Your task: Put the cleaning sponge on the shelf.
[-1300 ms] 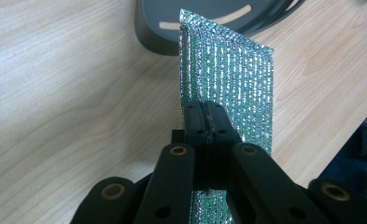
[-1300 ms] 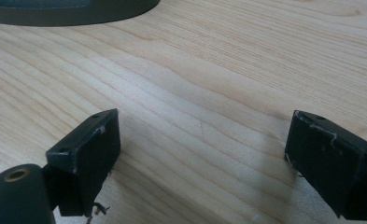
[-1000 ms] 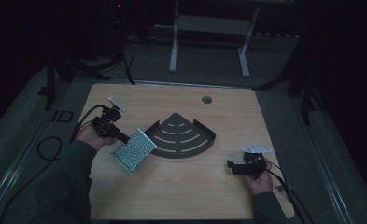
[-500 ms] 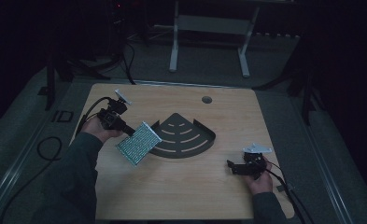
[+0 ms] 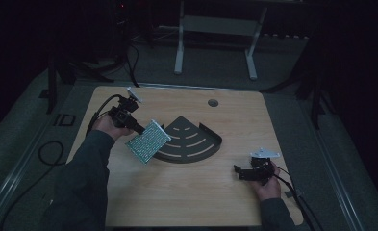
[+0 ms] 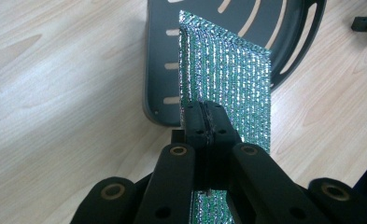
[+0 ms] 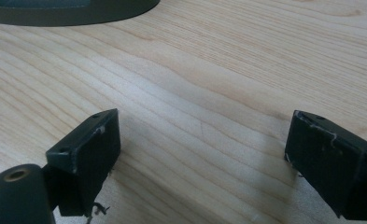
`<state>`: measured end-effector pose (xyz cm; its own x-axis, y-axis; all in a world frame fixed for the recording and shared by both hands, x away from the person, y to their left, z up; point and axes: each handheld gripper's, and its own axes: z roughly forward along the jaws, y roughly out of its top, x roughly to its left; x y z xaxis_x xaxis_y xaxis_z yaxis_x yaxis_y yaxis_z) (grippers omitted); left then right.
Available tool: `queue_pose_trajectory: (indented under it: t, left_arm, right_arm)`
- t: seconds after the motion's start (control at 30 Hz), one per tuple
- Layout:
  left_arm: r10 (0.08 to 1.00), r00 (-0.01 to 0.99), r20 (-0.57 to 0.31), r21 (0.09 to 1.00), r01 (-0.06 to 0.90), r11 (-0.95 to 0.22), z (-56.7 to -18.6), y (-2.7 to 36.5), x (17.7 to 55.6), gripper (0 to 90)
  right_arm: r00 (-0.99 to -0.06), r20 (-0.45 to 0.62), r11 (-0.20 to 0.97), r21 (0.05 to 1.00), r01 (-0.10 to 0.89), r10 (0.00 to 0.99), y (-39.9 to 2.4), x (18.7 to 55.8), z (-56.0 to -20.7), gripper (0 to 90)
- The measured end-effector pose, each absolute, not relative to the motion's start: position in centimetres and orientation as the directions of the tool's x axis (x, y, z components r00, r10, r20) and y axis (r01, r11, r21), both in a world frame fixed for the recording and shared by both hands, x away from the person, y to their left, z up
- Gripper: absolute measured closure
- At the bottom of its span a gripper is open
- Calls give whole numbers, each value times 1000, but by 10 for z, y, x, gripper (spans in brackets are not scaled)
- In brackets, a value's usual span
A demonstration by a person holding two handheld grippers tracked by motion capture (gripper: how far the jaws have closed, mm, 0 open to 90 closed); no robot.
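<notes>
Two grippers: the left gripper (image 6: 204,122) is clamped on a glittery green sheet (image 6: 225,79), seemingly above the dark tray (image 5: 191,142); the right gripper (image 7: 202,158) rests spread wide on the table (image 5: 186,197).

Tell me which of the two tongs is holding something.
The left tongs: they are shut on the shiny green sheet beside the dark tray. The right tongs are open over bare table.
</notes>
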<state>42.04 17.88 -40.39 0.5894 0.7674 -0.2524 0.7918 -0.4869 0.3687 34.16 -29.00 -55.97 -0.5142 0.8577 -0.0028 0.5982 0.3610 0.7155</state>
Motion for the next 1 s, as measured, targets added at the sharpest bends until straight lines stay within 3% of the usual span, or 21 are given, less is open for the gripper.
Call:
queue_pose_trajectory:
  t: [1.0]
  left_arm:
    - [793, 570, -215, 399, 793, -461, -407, 163, 452, 900]
  right_arm:
    - [-516, -4, 362, 716, 597, 857, -290, 342, -560, 98]
